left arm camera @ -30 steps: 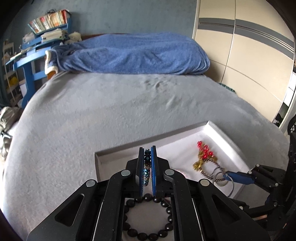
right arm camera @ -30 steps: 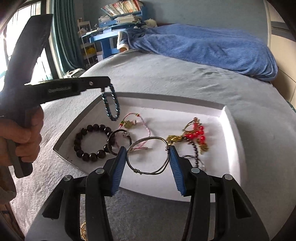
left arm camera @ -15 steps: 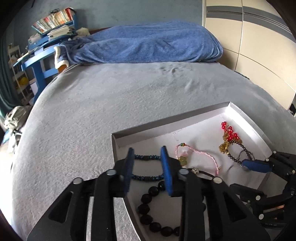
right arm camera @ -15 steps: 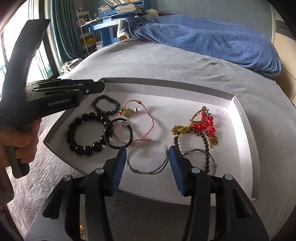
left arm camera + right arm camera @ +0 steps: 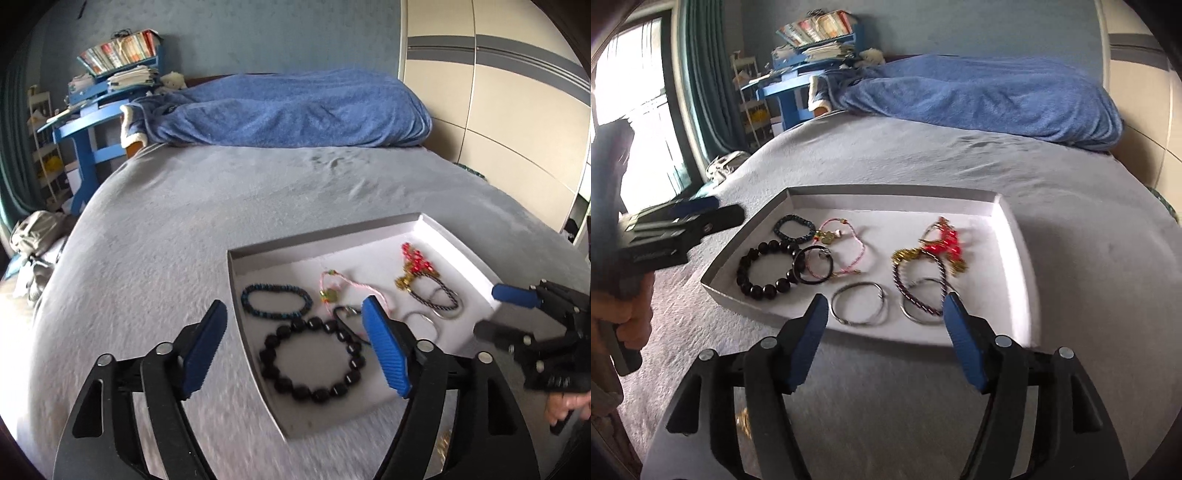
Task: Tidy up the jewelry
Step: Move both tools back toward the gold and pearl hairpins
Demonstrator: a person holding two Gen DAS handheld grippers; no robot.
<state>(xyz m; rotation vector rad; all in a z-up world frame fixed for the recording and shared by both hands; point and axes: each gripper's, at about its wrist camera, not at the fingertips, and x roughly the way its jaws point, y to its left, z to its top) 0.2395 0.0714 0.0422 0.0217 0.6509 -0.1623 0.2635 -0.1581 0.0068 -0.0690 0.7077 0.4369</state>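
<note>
Left gripper (image 5: 295, 325): its fingers are opening and already stand wide, with nothing pressed between them. A second ago they were clamped on the small blue bead bracelet (image 5: 275, 300); now this bracelet lies flat in the tray.

Right gripper (image 5: 882, 317): its fingers are also opening, wide, and they hold nothing. A second ago the thin metal bangle (image 5: 858, 303) was between the pads; now it lies on the tray floor, just beyond the fingertips.

Tray (image 5: 886, 194): a shallow white box on the grey bed (image 5: 184, 206). All the jewelry I can see lies inside it.

Left part of tray: the blue bead bracelet is near the far left corner. The big black bead bracelet (image 5: 312, 360) is in front of it. A pink cord bracelet (image 5: 846, 243) and a thin black ring bracelet (image 5: 812, 266) overlap each other beside these.

Right part of tray: a red and gold piece (image 5: 942, 245) lies tangled with a dark twisted bracelet (image 5: 919, 284), and a second metal ring partly under them.

Outside the tray: something small and golden (image 5: 742, 421) shows on the bed under the right gripper. I cannot tell what it is.

What has changed: both pieces were released, and both grippers have pulled back toward the near side of the tray.

Meaning for the task: two more pieces are placed. I judge the sorting is almost done; the golden thing may be the next piece.
</note>
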